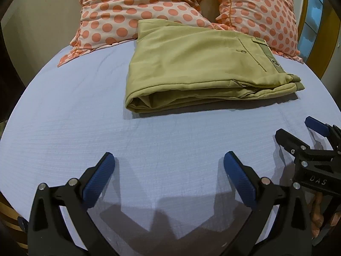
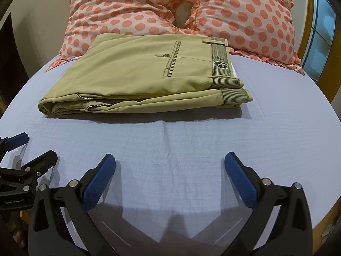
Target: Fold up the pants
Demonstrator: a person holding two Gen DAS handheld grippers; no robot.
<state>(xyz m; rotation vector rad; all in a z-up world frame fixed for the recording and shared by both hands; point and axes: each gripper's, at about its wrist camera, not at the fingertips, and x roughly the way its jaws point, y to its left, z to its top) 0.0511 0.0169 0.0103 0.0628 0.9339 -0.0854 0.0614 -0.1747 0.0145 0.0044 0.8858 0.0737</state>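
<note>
Khaki pants (image 1: 198, 64) lie folded into a compact stack on the light blue bed sheet (image 1: 149, 140), waistband to the right, back pocket on top. They also show in the right wrist view (image 2: 136, 74). My left gripper (image 1: 169, 164) is open and empty, hovering over the sheet in front of the pants, apart from them. My right gripper (image 2: 170, 164) is open and empty, likewise in front of the pants. The right gripper also shows at the right edge of the left wrist view (image 1: 298, 132); the left gripper shows at the left edge of the right wrist view (image 2: 36, 147).
Two pink polka-dot pillows (image 1: 132, 10) (image 2: 245, 12) rest against the wall behind the pants. A window (image 2: 319, 38) with a wooden frame is at the far right. The bed's wooden edge (image 1: 10, 219) shows at the lower left.
</note>
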